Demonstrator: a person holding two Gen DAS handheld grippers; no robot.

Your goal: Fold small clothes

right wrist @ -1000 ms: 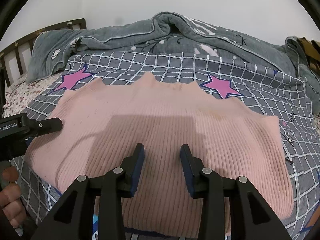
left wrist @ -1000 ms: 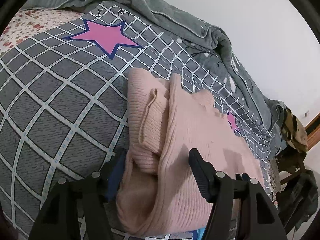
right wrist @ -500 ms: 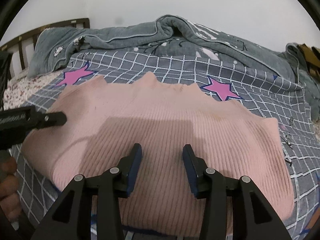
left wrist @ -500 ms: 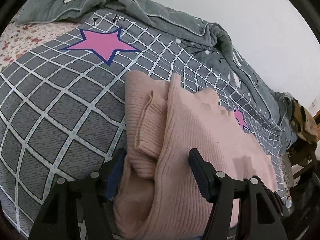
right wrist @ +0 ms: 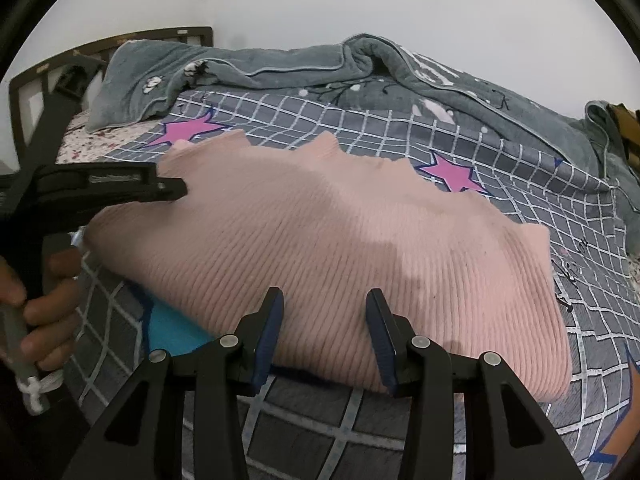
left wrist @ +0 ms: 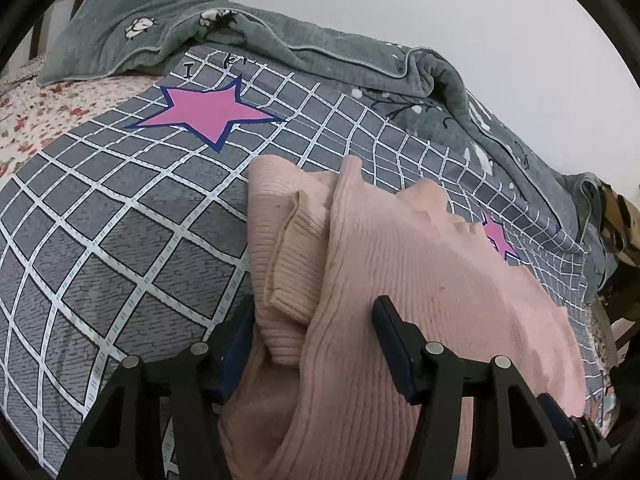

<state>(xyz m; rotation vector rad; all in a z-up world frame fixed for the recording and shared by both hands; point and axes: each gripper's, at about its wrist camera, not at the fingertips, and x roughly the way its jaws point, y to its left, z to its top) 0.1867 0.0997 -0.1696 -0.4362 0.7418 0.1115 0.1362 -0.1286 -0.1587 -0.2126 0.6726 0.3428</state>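
Note:
A pink ribbed sweater (right wrist: 320, 248) lies folded on the grey checked bedspread (right wrist: 360, 128). In the left wrist view the sweater (left wrist: 400, 280) has a folded sleeve with a ribbed cuff (left wrist: 292, 280) on its left end. My left gripper (left wrist: 316, 344) is open, its jaws either side of that left end. It shows in the right wrist view (right wrist: 176, 190) at the sweater's left edge. My right gripper (right wrist: 324, 332) is open and empty, just above the sweater's near edge.
A rumpled grey blanket (right wrist: 280, 68) lies along the far side of the bed by the wall. A floral sheet (left wrist: 48, 108) and dark headboard (right wrist: 48, 76) are at the left. A blue patch (right wrist: 172, 328) shows under the sweater's near edge. A chair with clothes (left wrist: 616, 232) stands at the right.
Both grippers have drawn back a little from the sweater and risen slightly. The right gripper's jaws have opened a bit wider. The sweater has not moved.

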